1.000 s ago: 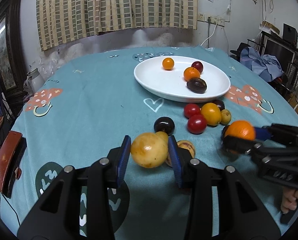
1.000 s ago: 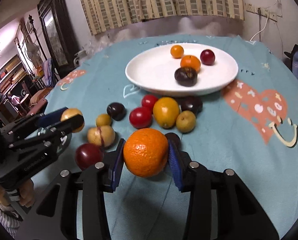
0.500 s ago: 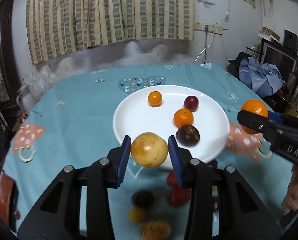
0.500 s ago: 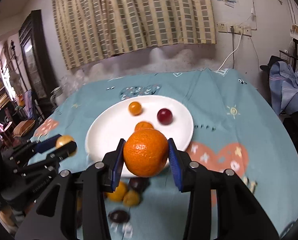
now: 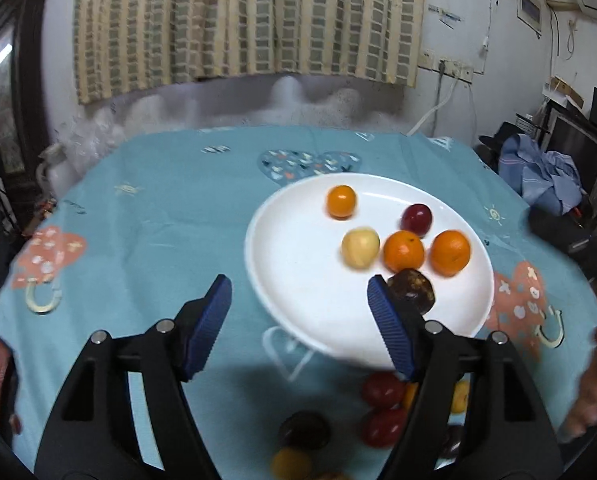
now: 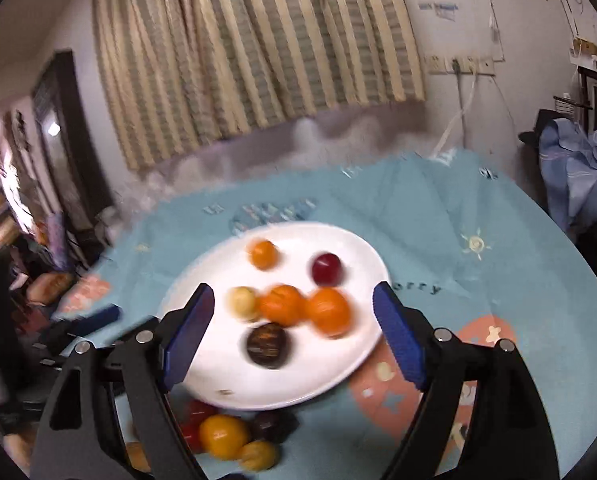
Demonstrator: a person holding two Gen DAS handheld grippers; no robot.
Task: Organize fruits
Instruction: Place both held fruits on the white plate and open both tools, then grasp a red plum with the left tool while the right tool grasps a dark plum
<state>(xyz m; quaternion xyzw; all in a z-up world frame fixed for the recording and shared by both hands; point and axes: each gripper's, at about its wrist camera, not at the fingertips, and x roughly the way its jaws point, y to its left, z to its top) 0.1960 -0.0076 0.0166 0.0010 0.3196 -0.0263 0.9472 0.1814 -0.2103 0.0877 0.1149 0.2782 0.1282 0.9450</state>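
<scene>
A white plate [image 5: 298, 280] [image 6: 226, 384] sits on the teal tablecloth. On it lie a pale yellow fruit [image 5: 359, 247] [image 6: 241, 302], two oranges [image 5: 403, 251] [image 5: 450, 252], a small orange fruit [image 5: 341, 201], a red plum [image 5: 417, 219] and a dark brown fruit [image 5: 411, 291] [image 6: 267, 345]. My left gripper [image 5: 298, 320] is open and empty above the plate's near left rim. My right gripper [image 6: 294, 336] is open and empty above the plate. Several loose fruits lie on the cloth in front of the plate [image 5: 382, 390] [image 6: 223, 436].
The round table's teal cloth [image 5: 158, 220] runs to a wall with a striped curtain [image 5: 242, 20]. Blue clothes [image 5: 546, 172] are piled on furniture at the right. A cabinet [image 6: 62, 140] stands at the left. The left gripper's finger shows at the left of the right wrist view [image 6: 98, 318].
Both grippers opened and let go: the pale yellow fruit and the orange now lie on the plate. Both grippers have drawn back a little.
</scene>
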